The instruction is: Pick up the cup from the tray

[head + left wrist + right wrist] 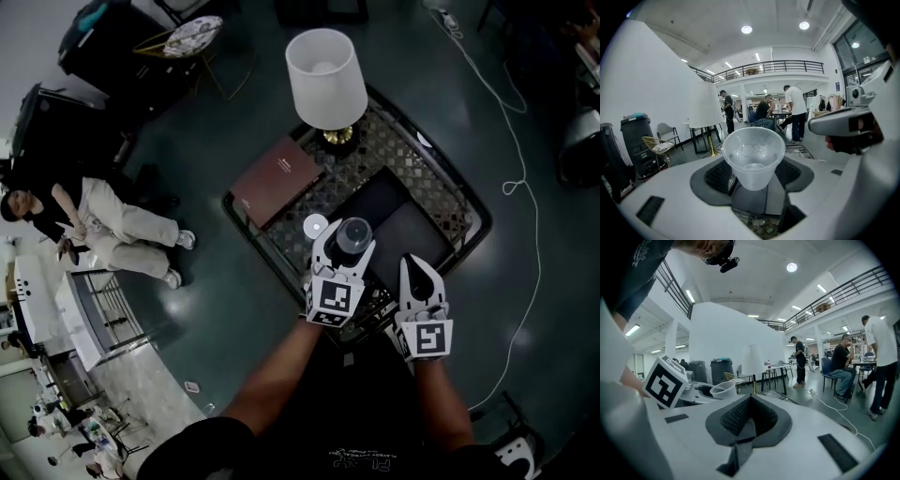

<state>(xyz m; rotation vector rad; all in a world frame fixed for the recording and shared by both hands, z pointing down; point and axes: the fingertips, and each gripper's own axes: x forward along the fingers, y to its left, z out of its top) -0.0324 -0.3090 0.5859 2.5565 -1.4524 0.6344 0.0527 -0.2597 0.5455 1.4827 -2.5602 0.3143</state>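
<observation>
Cup [753, 159], clear plastic, upright and empty, is clamped between the pads of the left gripper [349, 242], whose jaws stand wide on its lower wall. It is held over the near corner of the table [412, 155], at the near-left edge of the dark tray [398, 202], with its base clear of the tray surface beneath it.

Right gripper [419, 274] hangs just beside the left one, on its right, also at the table's near corner. Its jaws are together with nothing between them.

A small white disc [316, 225] lies on the table just left of the cup. The tray takes up the middle of the patterned table top.

A maroon book [277, 178] lies flat along the table's far-left edge. A lamp [325, 80] with a white shade and a brass base stands at the far corner.

Beyond the table, a white cable [520, 141] trails across the dark floor on the right. A person [103, 220] sits on the floor well off to the left.
</observation>
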